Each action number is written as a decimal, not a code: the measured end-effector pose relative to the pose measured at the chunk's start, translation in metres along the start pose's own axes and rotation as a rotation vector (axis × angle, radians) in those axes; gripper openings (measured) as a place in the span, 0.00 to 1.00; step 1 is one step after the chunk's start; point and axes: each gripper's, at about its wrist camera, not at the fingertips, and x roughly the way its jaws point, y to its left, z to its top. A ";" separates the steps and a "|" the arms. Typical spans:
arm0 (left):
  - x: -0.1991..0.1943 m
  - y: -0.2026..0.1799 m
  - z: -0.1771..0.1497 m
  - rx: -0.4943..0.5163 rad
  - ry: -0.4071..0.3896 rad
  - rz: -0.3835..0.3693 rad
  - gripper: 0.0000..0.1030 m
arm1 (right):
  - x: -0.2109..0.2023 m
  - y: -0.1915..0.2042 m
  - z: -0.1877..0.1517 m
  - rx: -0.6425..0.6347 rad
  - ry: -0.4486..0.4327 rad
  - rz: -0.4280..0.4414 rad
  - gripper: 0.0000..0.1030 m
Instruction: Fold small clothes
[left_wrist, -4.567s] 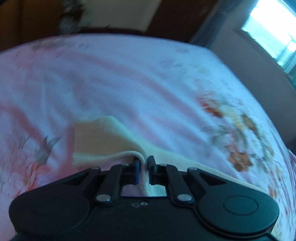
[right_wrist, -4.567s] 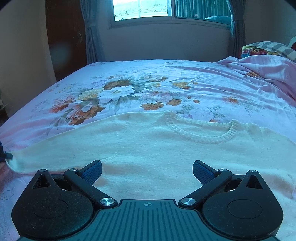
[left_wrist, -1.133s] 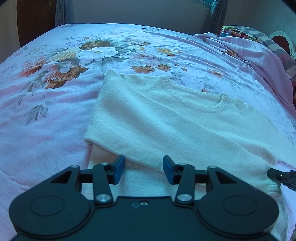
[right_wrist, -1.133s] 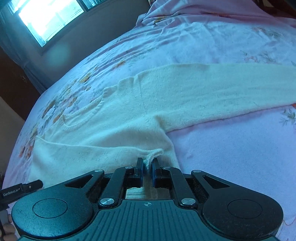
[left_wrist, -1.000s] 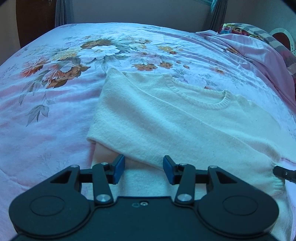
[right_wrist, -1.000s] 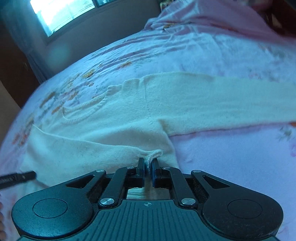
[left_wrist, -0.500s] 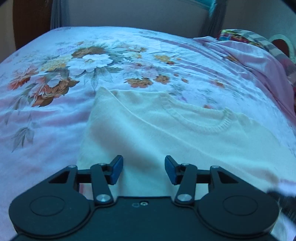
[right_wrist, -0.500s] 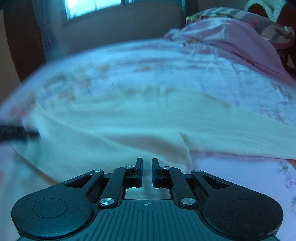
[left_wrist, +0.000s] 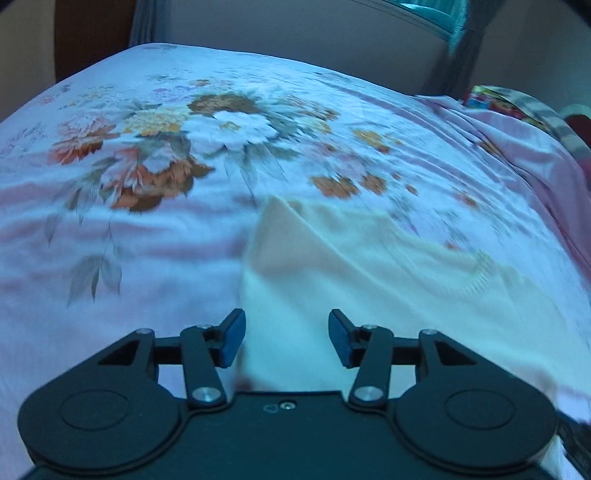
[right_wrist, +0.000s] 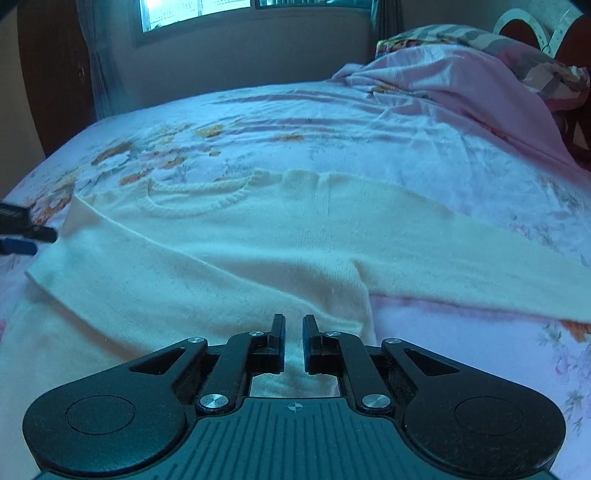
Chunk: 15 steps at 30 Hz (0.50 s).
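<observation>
A cream knit sweater (right_wrist: 229, 236) lies flat on the bed with its ribbed collar (right_wrist: 199, 201) away from me. Its left sleeve is folded diagonally across the body, and the right sleeve (right_wrist: 480, 258) stretches out to the right. My right gripper (right_wrist: 293, 323) sits at the hem's right corner, its jaws drawn to a narrow slit filled with cream cloth. My left gripper (left_wrist: 286, 338) hangs open over the sweater's folded left edge (left_wrist: 258, 258), nothing between its blue pads (left_wrist: 232, 341). Its tip also shows at the left border of the right wrist view (right_wrist: 26, 230).
A pink floral bedsheet (left_wrist: 147, 166) covers the bed. A bunched pink blanket (right_wrist: 461, 85) and a striped pillow (right_wrist: 480, 37) lie at the far right. A wall with a window (right_wrist: 192, 11) and curtains stands behind, and a dark wooden door (right_wrist: 51, 74) at the left.
The left gripper has drifted left and lifted, so the sweater sits further right in its view. The right wrist has rolled level; the puckered hem between its fingers no longer stands up.
</observation>
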 end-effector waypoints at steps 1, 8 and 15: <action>-0.005 -0.004 -0.013 0.012 0.010 -0.001 0.47 | 0.008 0.001 -0.006 -0.016 0.046 -0.007 0.06; -0.010 -0.017 -0.051 0.059 0.047 0.081 0.47 | -0.016 -0.003 -0.003 0.015 -0.029 -0.009 0.07; -0.036 -0.061 -0.061 0.124 0.022 0.073 0.47 | -0.018 -0.006 0.009 0.038 -0.004 0.009 0.07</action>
